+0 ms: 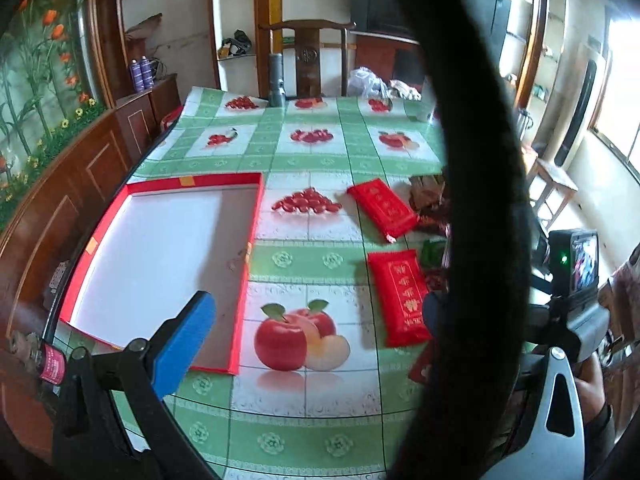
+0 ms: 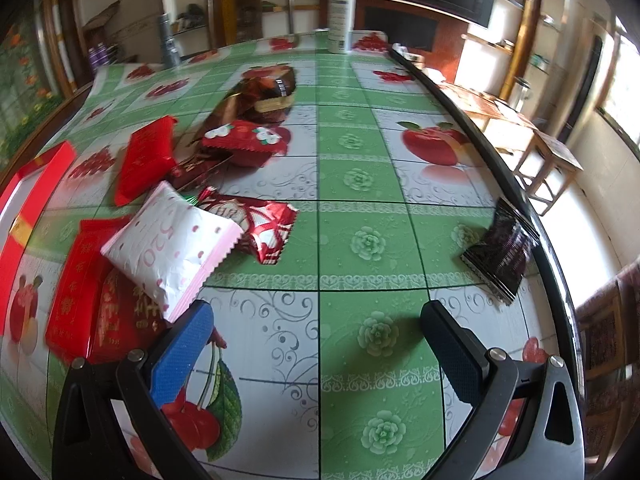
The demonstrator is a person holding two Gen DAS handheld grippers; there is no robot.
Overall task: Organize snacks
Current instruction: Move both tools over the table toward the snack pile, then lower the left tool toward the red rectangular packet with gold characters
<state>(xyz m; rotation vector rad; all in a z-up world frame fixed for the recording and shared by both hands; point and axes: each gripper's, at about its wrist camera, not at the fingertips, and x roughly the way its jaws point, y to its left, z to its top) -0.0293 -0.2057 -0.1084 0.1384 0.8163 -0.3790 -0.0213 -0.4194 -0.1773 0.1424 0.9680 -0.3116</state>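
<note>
Wide apart and holding nothing, the right gripper [image 2: 316,344] hovers low over the table [image 2: 360,152]. Left gripper [image 1: 312,344]: one finger hidden, cannot tell. Box [image 1: 160,256], left of frame, holds nothing; snacks [image 2: 172,248] all lie outside, so sorting is unstarted.

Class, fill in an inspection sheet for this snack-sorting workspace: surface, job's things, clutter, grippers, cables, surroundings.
Surface: table under a green fruit-print cloth.
Job's things: empty red box; two red packets; white-pink packet; dark packet alone near the table edge.
Clutter: white bottle, grey flashlight, plastic bag.
Grippers: right gripper open, empty; left gripper, state unclear.
Cables: black cable crossing the left view.
Surroundings: wooden chair, shelves, window.
</note>
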